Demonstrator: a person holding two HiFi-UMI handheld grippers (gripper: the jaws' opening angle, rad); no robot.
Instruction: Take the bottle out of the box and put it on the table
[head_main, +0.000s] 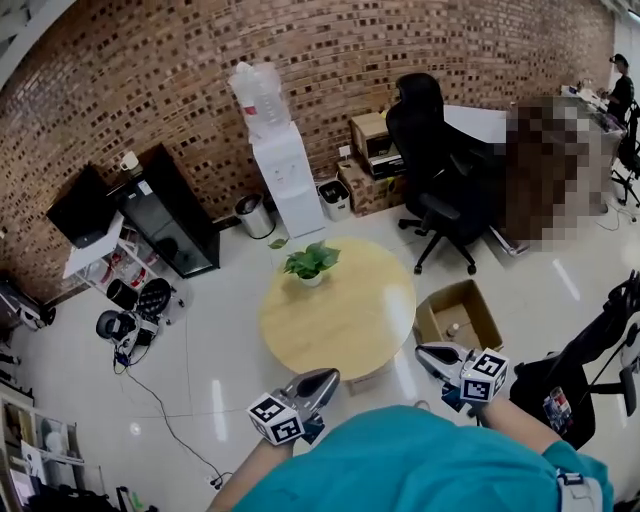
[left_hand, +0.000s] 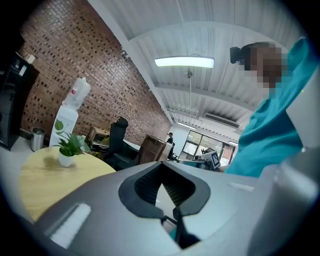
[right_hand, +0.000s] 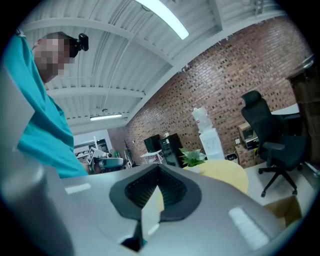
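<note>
A small bottle (head_main: 453, 329) stands in an open cardboard box (head_main: 480, 303) on the floor, right of the round wooden table (head_main: 345, 320). Both grippers hang close to my body, short of the table's near edge. My left gripper (head_main: 326, 378) has its jaws closed to a point with nothing between them, and the left gripper view (left_hand: 161, 169) shows the same. My right gripper (head_main: 424, 352) is shut and empty too (right_hand: 158, 171), just in front of the box. The box's corner (right_hand: 286, 210) shows low at the right in the right gripper view.
A potted plant (head_main: 310, 263) stands on the table's far side. Behind are a water dispenser (head_main: 285, 170), a black office chair (head_main: 435, 165), a black cabinet (head_main: 175, 215) and a small bin (head_main: 254, 216) along the brick wall. A black frame (head_main: 585, 370) stands to my right.
</note>
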